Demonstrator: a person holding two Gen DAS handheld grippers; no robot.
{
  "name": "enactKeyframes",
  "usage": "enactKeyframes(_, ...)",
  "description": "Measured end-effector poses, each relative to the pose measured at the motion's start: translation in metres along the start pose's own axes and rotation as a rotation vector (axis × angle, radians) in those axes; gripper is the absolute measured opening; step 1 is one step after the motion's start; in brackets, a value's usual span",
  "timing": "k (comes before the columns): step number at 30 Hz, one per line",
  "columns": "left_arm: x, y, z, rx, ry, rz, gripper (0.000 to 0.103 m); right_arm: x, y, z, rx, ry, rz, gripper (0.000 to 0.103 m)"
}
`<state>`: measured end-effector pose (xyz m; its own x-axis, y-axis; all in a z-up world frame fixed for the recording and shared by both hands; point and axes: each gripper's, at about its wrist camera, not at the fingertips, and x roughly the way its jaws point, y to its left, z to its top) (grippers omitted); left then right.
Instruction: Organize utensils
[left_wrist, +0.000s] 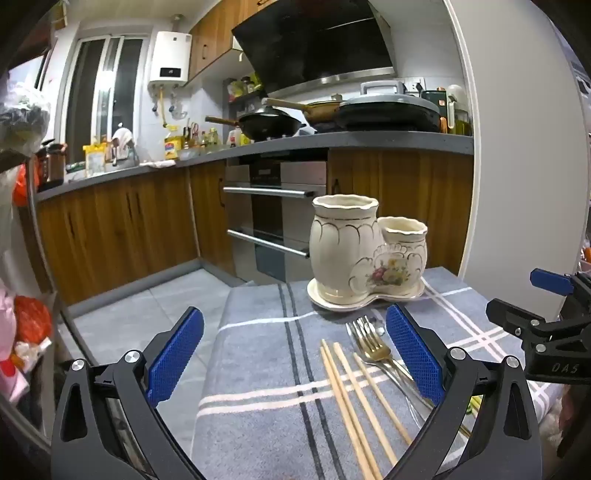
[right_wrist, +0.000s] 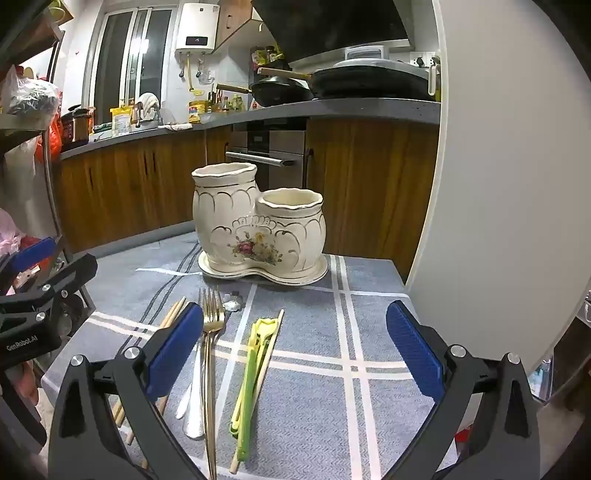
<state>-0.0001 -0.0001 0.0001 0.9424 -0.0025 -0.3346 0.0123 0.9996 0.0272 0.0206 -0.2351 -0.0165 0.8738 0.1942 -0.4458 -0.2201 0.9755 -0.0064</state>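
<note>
A cream ceramic double utensil holder (left_wrist: 364, 254) (right_wrist: 258, 225) with a flower print stands on its saucer at the far end of the table. Wooden chopsticks (left_wrist: 354, 398) (right_wrist: 173, 314), gold and silver forks (left_wrist: 373, 347) (right_wrist: 212, 317) and a green plastic utensil (right_wrist: 253, 369) lie flat on the cloth in front of it. My left gripper (left_wrist: 295, 354) is open and empty above the chopsticks. My right gripper (right_wrist: 295, 350) is open and empty over the green utensil. The right gripper also shows at the left wrist view's right edge (left_wrist: 535, 325).
A grey-blue checked cloth (left_wrist: 258, 369) (right_wrist: 369, 332) covers the small table. A white wall or door panel (right_wrist: 498, 184) stands close on the right. Kitchen cabinets, an oven (left_wrist: 273, 218) and a counter with pans lie beyond. Shelves with bags stand on the left.
</note>
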Motion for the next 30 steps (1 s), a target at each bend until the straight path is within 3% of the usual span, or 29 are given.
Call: enactKeyframes(30, 0.009, -0.001, 0.000, -0.014, -0.004, 0.003, 0.098, -0.001, -0.002, 0.001, 0.007, -0.007, -0.012, 0.098)
